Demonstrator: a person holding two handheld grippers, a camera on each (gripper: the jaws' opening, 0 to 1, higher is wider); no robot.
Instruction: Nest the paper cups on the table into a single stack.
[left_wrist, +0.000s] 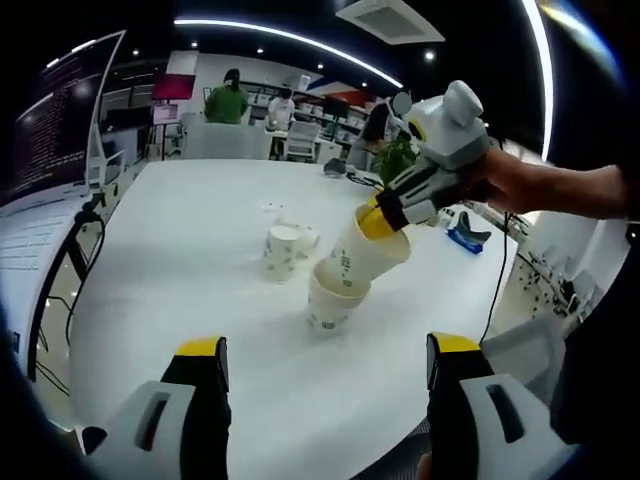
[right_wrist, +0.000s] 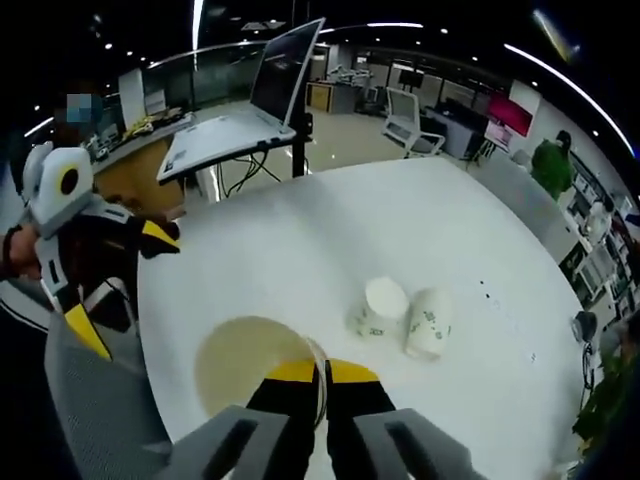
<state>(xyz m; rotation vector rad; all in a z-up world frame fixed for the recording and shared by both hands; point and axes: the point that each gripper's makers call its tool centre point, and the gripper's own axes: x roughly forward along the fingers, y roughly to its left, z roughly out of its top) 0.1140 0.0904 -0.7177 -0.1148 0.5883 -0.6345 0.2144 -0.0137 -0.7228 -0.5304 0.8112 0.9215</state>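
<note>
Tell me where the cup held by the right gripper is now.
In the left gripper view, right of centre: the held cup tilts into an upright cup, pinched by the right gripper.

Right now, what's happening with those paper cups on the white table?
A person holds a gripper in each hand. The right gripper is shut on the rim of a tilted cup, lowering it into a standing cup. The left gripper hangs open and empty. Two more cups wait on the table, one upright, one lying down.
</note>
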